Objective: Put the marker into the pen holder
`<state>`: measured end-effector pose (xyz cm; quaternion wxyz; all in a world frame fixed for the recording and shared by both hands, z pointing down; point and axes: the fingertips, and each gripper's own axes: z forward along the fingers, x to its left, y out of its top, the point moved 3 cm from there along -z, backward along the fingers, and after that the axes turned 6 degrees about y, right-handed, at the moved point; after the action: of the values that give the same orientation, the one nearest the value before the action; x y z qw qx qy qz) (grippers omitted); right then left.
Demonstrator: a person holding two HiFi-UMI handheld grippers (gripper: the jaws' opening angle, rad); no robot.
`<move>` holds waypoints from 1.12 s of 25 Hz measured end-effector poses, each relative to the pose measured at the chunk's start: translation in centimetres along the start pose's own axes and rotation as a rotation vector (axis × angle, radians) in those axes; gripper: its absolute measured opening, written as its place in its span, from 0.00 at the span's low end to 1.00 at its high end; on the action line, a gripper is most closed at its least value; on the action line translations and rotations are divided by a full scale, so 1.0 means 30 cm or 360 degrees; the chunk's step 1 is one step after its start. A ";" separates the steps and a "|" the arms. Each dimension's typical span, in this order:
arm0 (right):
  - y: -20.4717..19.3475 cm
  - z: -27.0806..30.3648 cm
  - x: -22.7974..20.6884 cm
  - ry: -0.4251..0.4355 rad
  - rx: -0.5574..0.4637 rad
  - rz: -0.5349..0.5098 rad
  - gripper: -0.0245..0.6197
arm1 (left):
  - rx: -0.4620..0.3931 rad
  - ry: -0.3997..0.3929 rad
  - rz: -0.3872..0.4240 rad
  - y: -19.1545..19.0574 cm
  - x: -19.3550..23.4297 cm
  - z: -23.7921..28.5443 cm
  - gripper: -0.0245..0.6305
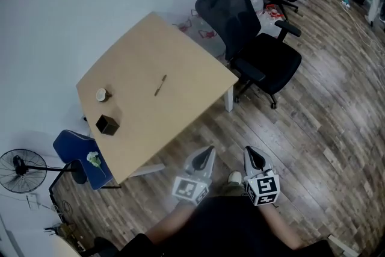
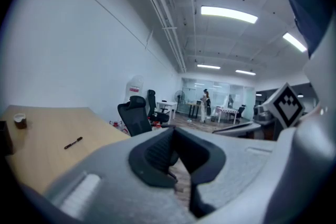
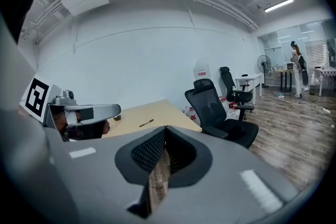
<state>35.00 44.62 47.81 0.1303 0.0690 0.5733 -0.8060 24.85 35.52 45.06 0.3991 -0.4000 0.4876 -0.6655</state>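
A dark marker (image 1: 160,85) lies flat near the middle of the light wooden table (image 1: 180,57). The black cube-shaped pen holder (image 1: 107,124) stands near the table's left edge, well apart from the marker. Both grippers hang over the floor in front of the table, far from both objects. My left gripper (image 1: 209,150) is shut and holds nothing. My right gripper (image 1: 249,151) is also shut and holds nothing. The left gripper view shows the marker (image 2: 73,142) on the table to the left. In the right gripper view the marker (image 3: 146,123) lies beyond the jaws.
A small cup (image 1: 102,94) sits on the table behind the pen holder. A black office chair (image 1: 255,48) stands at the table's right side. A blue chair (image 1: 78,154) and a floor fan (image 1: 21,166) are at the left. Wooden floor lies between me and the table.
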 end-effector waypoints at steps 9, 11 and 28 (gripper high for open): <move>0.053 0.115 -0.089 0.0045 0.0032 -0.0055 0.04 | 0.0000 0.0131 -0.0060 0.024 0.133 0.092 0.04; 0.045 0.138 -0.106 0.0013 0.0057 -0.0033 0.04 | 0.0019 0.0136 -0.0088 0.002 0.175 0.113 0.04; 0.307 0.728 -0.022 0.0032 0.0220 -0.0242 0.04 | -0.0018 0.0121 -0.0270 0.059 0.760 0.364 0.04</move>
<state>39.14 21.29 46.92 0.0578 0.0422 0.5213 -0.8504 26.93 10.55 48.85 0.3202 -0.4167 0.4706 -0.7088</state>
